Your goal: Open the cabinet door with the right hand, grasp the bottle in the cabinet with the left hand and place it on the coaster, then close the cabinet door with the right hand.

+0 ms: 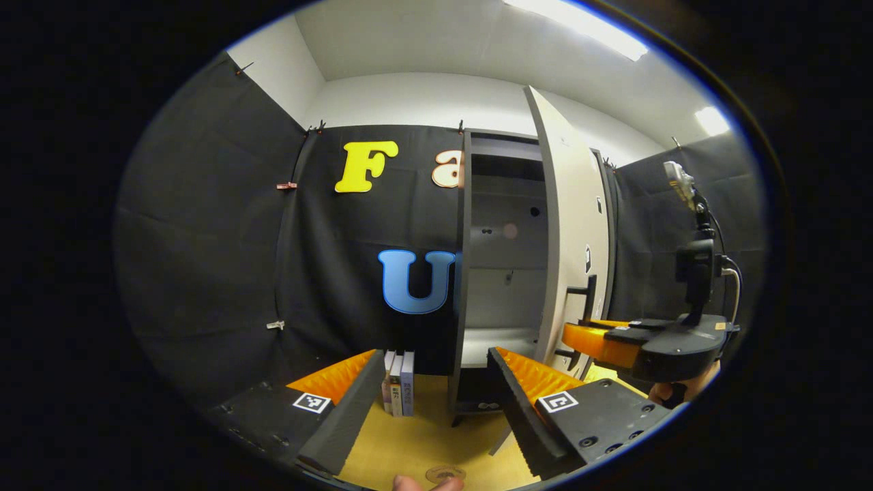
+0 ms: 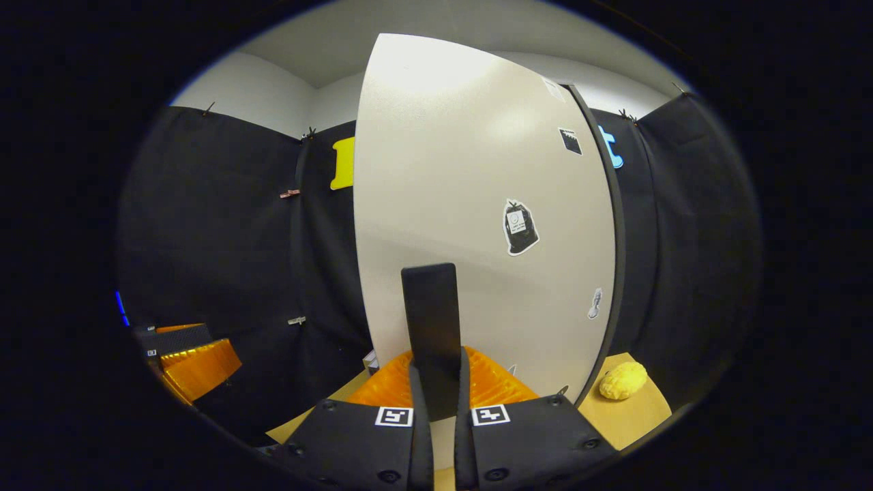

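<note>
Closest to my right camera, the right gripper is pressed together on the black vertical bar handle of the pale grey cabinet door, both fingers pinching it from either side. From the left gripper view I see that same tool off to my right, at the swung-open door's handle, with a bit of the hand that holds it underneath. My left gripper is spread wide and holds nothing; it hangs over the yellow wooden tabletop in front of the tall dark-framed cabinet. Between its fingers I look straight into the cabinet's open compartment, whose pale shelves I can see, but I cannot make out the bottle there. Down at the bottom edge lies a small round transparent coaster, near fingertips. Several upright books stand just left of the cabinet. A yellow lumpy object rests on the table right of the door.
</note>
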Demonstrator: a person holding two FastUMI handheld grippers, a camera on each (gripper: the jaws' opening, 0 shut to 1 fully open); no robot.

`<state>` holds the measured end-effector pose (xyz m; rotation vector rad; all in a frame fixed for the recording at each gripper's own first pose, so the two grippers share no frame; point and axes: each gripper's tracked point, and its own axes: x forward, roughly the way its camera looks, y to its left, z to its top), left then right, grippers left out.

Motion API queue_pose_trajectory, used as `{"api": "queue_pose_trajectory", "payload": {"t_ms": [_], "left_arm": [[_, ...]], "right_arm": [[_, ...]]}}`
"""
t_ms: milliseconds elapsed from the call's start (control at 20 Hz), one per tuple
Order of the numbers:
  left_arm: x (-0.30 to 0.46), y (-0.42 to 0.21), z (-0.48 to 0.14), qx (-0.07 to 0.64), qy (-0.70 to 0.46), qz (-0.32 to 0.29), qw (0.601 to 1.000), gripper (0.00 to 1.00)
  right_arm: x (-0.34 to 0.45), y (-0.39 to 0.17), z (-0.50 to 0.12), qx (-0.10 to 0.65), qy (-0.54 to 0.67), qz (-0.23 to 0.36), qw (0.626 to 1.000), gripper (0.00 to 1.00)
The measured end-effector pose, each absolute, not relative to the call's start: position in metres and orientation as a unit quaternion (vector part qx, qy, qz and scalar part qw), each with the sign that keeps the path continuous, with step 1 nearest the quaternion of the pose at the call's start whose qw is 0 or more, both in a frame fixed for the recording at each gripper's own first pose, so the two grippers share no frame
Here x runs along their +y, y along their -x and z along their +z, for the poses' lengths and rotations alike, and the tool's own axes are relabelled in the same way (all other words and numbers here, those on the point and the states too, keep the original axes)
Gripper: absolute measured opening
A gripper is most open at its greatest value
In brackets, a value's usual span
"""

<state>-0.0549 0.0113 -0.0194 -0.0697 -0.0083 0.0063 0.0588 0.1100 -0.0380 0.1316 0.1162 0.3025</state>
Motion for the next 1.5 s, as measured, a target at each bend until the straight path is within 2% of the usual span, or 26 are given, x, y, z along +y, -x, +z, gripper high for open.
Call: {"api": "queue_pose_trajectory", "payload": {"t_ms": [450,950,1000,1200,1250,1300,1500], "left_arm": [[-0.031,0.051,-0.012,-0.007,0.032,-0.026,0.999,0.95],[-0.076,0.034,-0.013,-0.003,0.042,-0.062,0.997,0.96],[-0.08,0.031,-0.012,-0.004,0.043,-0.064,0.997,0.94],[-0.101,0.017,-0.015,-0.001,0.044,-0.068,0.997,0.92],[-0.106,0.014,-0.016,0.001,0.043,-0.068,0.997,0.96],[-0.112,0.012,-0.016,0.002,0.043,-0.068,0.997,0.92],[-0.135,0.001,-0.008,-0.004,0.032,-0.069,0.997,0.95]], "right_arm": [[0.046,-0.021,-0.034,0.058,-0.04,0.123,0.99,0.16],[-0.032,-0.007,-0.028,0.032,0.018,0.034,0.999,0.15],[-0.039,-0.006,-0.027,0.028,0.022,0.028,0.999,0.15],[-0.068,0.001,-0.024,0.027,-0.003,0.018,0.999,0.15],[-0.075,0.001,-0.025,0.029,-0.007,0.016,0.999,0.15],[-0.081,0.001,-0.025,0.029,-0.008,0.014,0.999,0.14],[-0.105,0.002,-0.026,0.034,-0.029,0.006,0.999,0.1]]}}
